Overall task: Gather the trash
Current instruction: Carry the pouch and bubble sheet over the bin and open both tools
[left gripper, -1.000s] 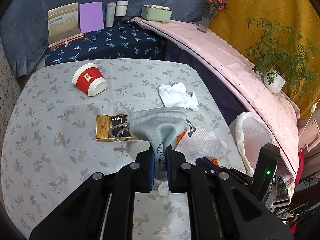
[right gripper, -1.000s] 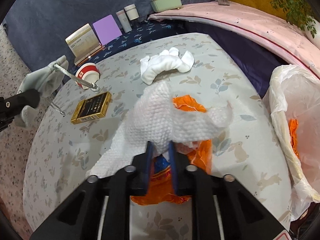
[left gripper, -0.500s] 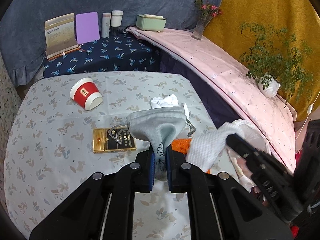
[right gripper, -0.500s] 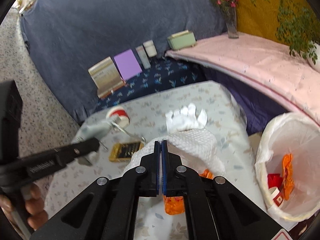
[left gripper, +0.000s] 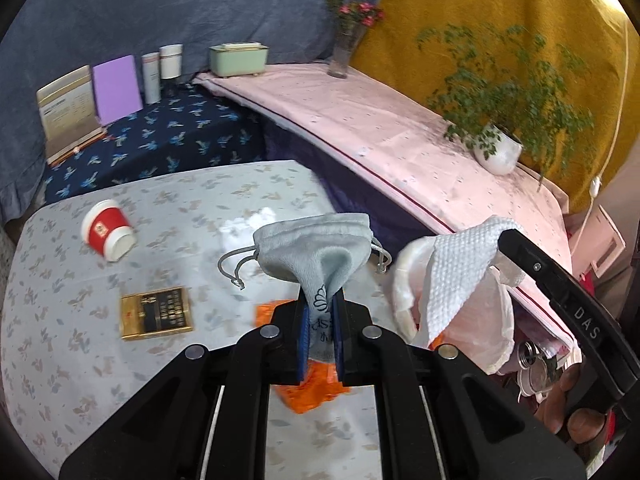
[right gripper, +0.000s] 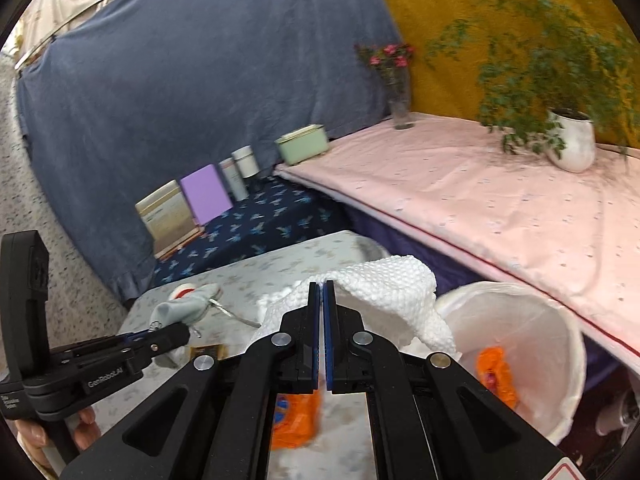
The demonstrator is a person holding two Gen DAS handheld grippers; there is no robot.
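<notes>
The left gripper (left gripper: 322, 312) is clamped tight on a grey drawstring pouch (left gripper: 316, 248), the soft cloth pinched between its blue pads at bottom centre of the left wrist view, the pouch's open mouth fanning out above the jaws with its cords dangling either side. Over to the right gripper (right gripper: 322, 292): its jaws are pressed together on a white textured paper towel (right gripper: 384, 288), which drapes off the tips toward the right in the right wrist view. In the left wrist view that same towel (left gripper: 460, 276) hangs in the right half of the frame, in front of the mouth of the white-lined trash bin (left gripper: 404, 280). The bin (right gripper: 560, 340) sits lower right in the right wrist view, with an orange wrapper (right gripper: 496, 372) already lying inside.

On the floral-cloth table (left gripper: 60, 320), an orange packet (left gripper: 316, 384) lies partly hidden behind the left jaws at bottom centre. A gold and black box (left gripper: 156, 312) lies flat at lower left, a red paper cup (left gripper: 106, 230) is tipped on its side further up at the left, and a crumpled white tissue (left gripper: 244, 228) rests near the middle, blurred.
</notes>
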